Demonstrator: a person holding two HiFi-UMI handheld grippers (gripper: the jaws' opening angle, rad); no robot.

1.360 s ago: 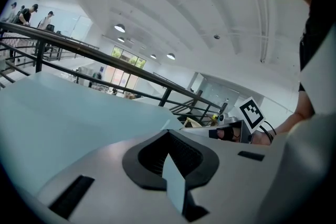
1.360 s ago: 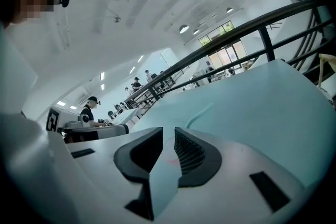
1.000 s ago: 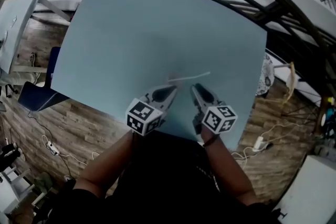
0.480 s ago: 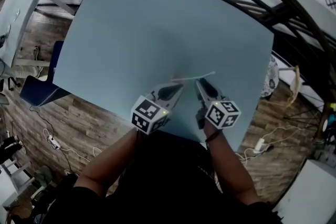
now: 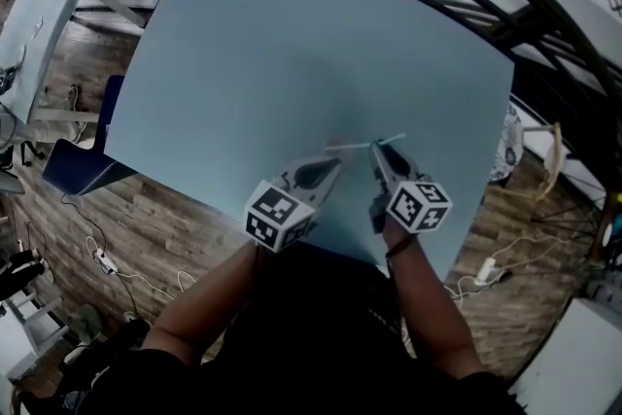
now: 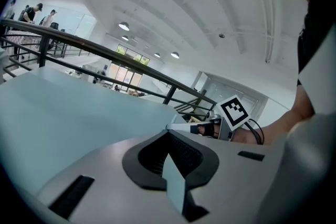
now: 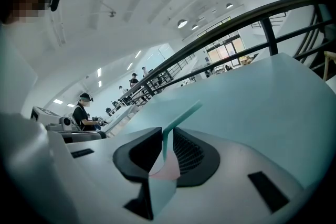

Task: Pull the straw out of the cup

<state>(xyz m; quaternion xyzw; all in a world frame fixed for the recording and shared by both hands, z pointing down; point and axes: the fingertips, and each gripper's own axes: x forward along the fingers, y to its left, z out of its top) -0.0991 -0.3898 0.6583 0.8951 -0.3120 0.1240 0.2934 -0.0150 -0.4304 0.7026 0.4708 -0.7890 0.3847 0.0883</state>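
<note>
**A:** Little is shifting since 1 s ago: both grippers are keeping the same spacing over the table (image 5: pixel 292 44).

**B:** Jaws?

**A:** The right gripper (image 5: pixel 379 153) is pinching the straw (image 5: pixel 362 147), which is running from beside the left gripper (image 5: pixel 333 164) out past the right tips. The left jaws are sitting together, and I can name nothing between them.

**B:** Cup?

**A:** Not showing clearly, so I cannot place it.

**B:** Step?

**A:** Judging it as the pull itself. Next, the right gripper should be drawing along the straw's own line, away from the left, with the left anchoring.
</note>
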